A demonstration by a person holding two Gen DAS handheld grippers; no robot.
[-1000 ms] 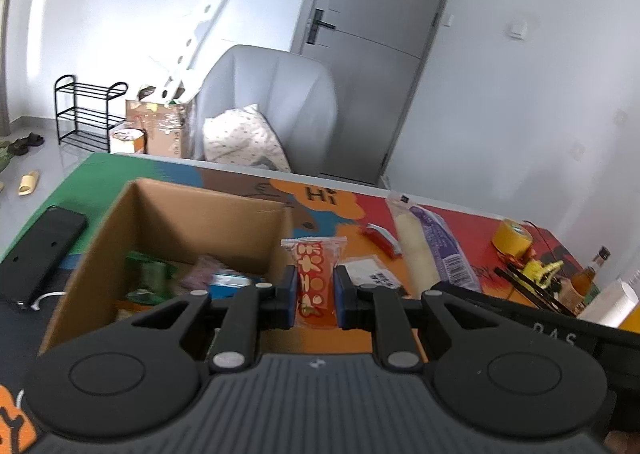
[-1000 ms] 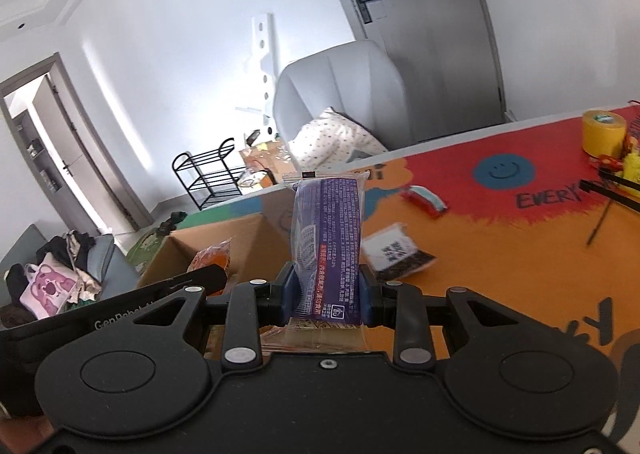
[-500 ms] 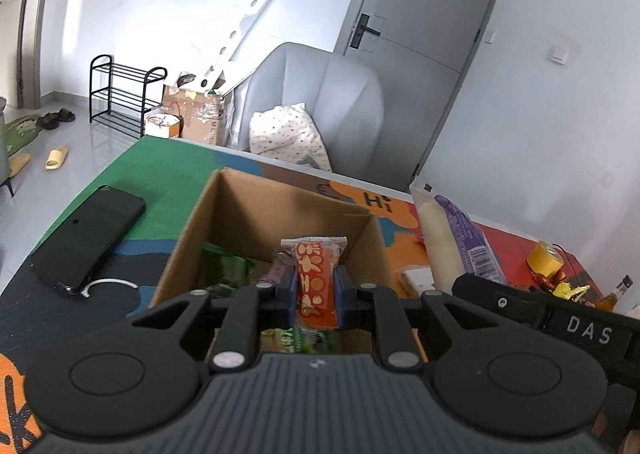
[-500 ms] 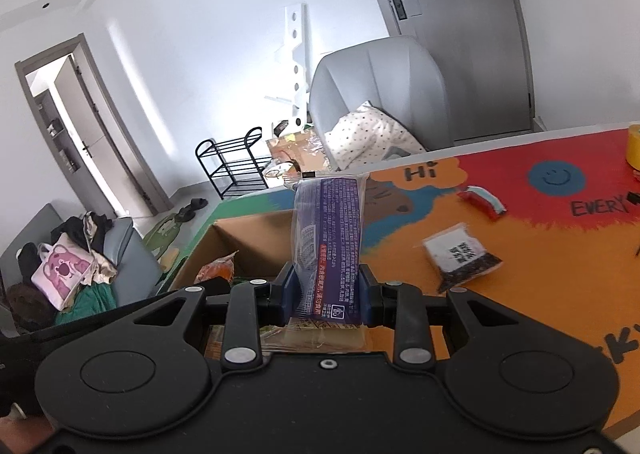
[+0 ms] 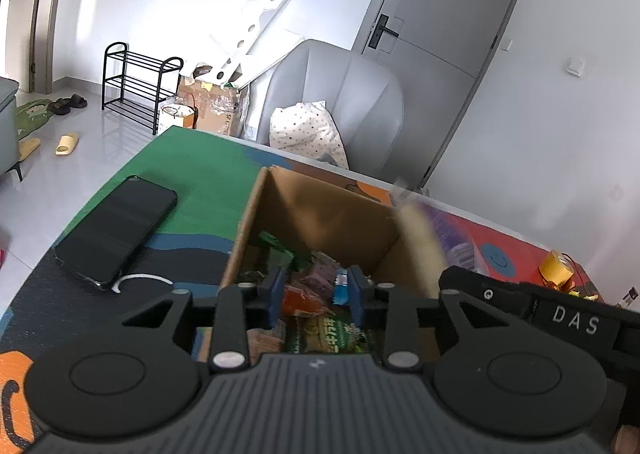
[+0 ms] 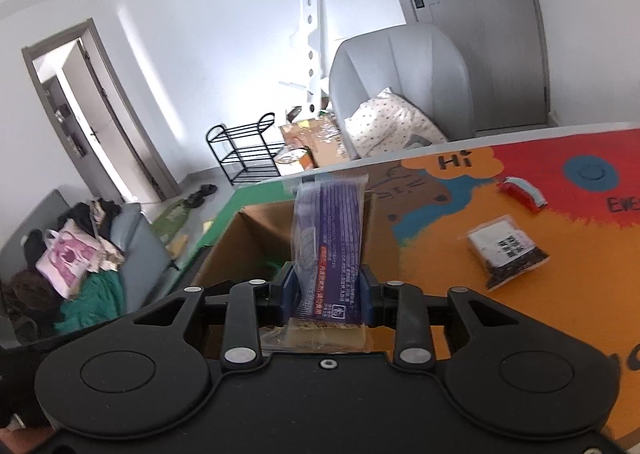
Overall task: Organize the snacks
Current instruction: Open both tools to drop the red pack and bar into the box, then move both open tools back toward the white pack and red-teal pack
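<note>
An open cardboard box (image 5: 320,213) holding several snack packets stands on the colourful table mat. My left gripper (image 5: 316,290) hangs over the box with its jaws opening and nothing pressed between them. An orange snack packet (image 5: 300,302) lies in the box just below its fingers. My right gripper (image 6: 328,286) is over the box's (image 6: 248,238) right side. A tall purple snack packet (image 6: 330,238) stands upright between its pads, which still touch it while the jaws are opening. That packet (image 5: 420,234) shows blurred in the left wrist view.
A black phone (image 5: 116,230) with a white cable lies on the green mat left of the box. On the orange and red mat to the right lie a clear packet of dark seeds (image 6: 506,250), a red-and-white packet (image 6: 522,191) and a yellow tape roll (image 5: 554,264). A grey chair (image 5: 332,93) stands behind the table.
The left gripper moved over the box, spread its jaws and let the orange packet fall into the box. The right gripper carried the purple packet leftward over the box and its jaws widened slightly.
</note>
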